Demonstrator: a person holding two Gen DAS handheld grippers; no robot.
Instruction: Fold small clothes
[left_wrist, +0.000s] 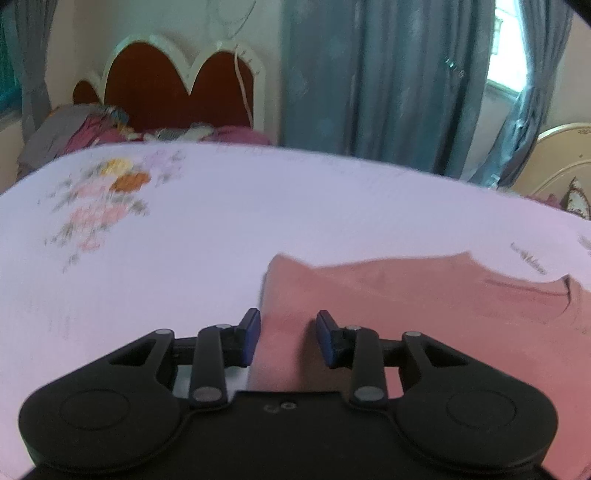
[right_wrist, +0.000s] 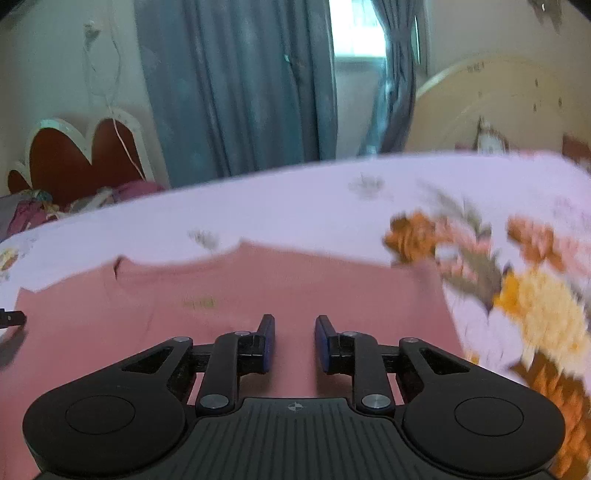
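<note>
Right wrist: pink shirt (right_wrist: 258, 288) print unreadable (blurred); both hand-held grippers (right_wrist: 294, 343) apart, empty.

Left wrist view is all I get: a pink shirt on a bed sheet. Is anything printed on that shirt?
Observer: Yes. The right wrist view shows a small yellowish print on the shirt, below the neckline.
Operator: Where is the other hand-held gripper?
Observer: The right hand-held gripper is above the shirt, with its jaws apart and no cloth pinched between them.
Operator: What lies past the shirt on that side?
Observer: Big orange and yellow flowers printed on the bed sheet, right beside the shirt's edge.
</note>
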